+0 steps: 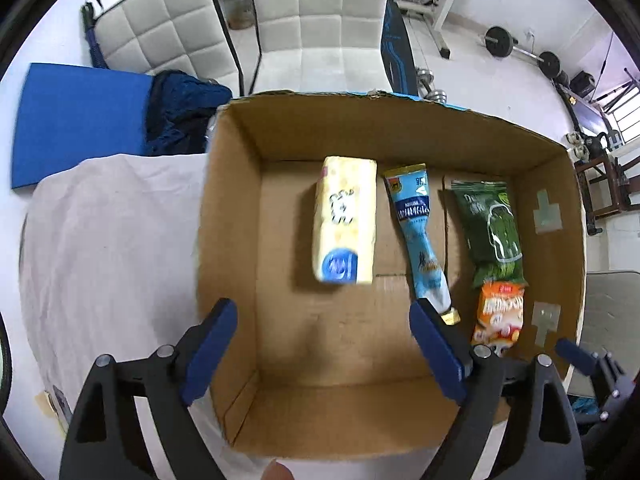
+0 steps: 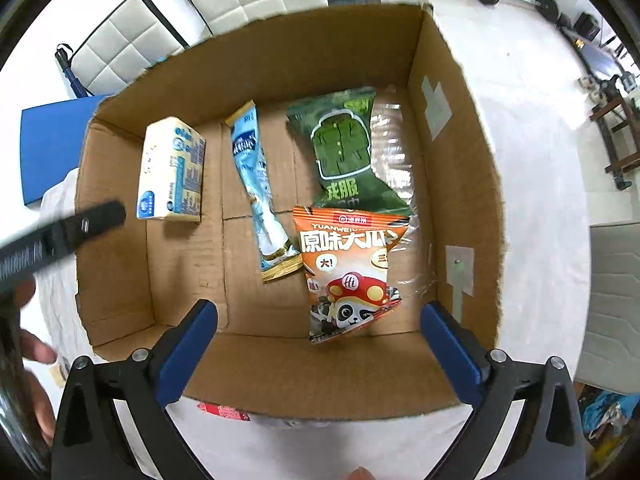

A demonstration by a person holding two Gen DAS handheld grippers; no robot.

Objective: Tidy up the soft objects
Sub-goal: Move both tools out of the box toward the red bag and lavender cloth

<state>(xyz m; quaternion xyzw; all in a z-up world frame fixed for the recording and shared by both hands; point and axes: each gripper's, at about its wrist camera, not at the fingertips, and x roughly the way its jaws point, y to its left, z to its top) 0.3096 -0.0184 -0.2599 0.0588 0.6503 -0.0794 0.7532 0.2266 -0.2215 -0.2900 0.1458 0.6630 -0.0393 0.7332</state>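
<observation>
Cardboard box [image 1: 400,128]: four soft packs; left tongs [image 1: 324,350], right tongs [image 2: 320,350] both spread, empty.

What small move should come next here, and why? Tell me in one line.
Probably lift both tongs clear of the cardboard box. The left tongs and right tongs hang open and empty above it, while the yellow pack, blue sachet, green packet and orange snack bag already lie inside.

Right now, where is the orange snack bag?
In the right wrist view, the orange snack bag lies inside the cardboard box, near its right wall, overlapping the green packet and beside the blue sachet.
</observation>
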